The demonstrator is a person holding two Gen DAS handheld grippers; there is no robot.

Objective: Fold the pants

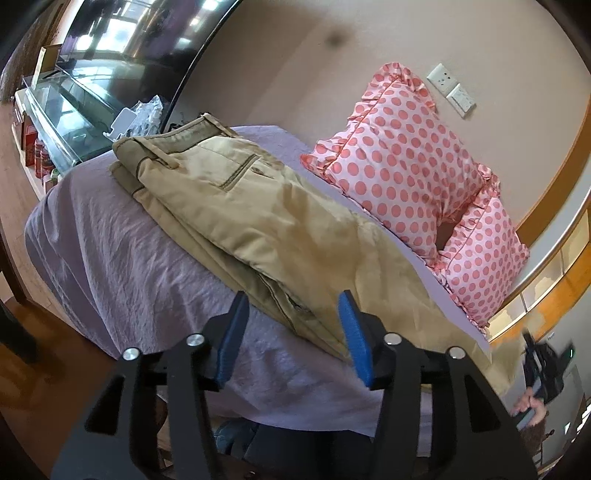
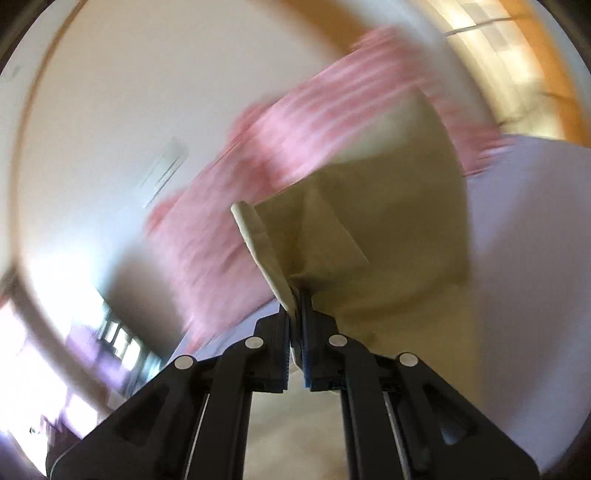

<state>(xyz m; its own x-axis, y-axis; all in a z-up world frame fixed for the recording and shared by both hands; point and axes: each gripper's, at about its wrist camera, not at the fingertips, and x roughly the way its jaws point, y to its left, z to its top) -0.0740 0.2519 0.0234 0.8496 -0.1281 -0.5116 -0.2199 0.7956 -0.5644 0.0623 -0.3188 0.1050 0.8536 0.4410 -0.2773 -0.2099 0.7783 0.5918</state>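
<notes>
Khaki pants (image 1: 236,206) lie folded lengthwise on a lilac bed sheet (image 1: 122,251), waistband at the far end, legs running toward the near right. My left gripper (image 1: 295,314) is open and empty, its blue pads just above the pants' near edge. In the right wrist view, my right gripper (image 2: 297,295) is shut on the leg end of the pants (image 2: 369,229) and holds it lifted above the bed; this view is motion-blurred. The right gripper also shows in the left wrist view (image 1: 546,373) at the far right, held by a hand.
Two pink polka-dot pillows (image 1: 406,158) lean on the wall behind the pants. A glass TV stand (image 1: 70,110) and a television (image 1: 147,33) stand at the left. The bed edge drops off toward me onto a wood floor (image 1: 22,184).
</notes>
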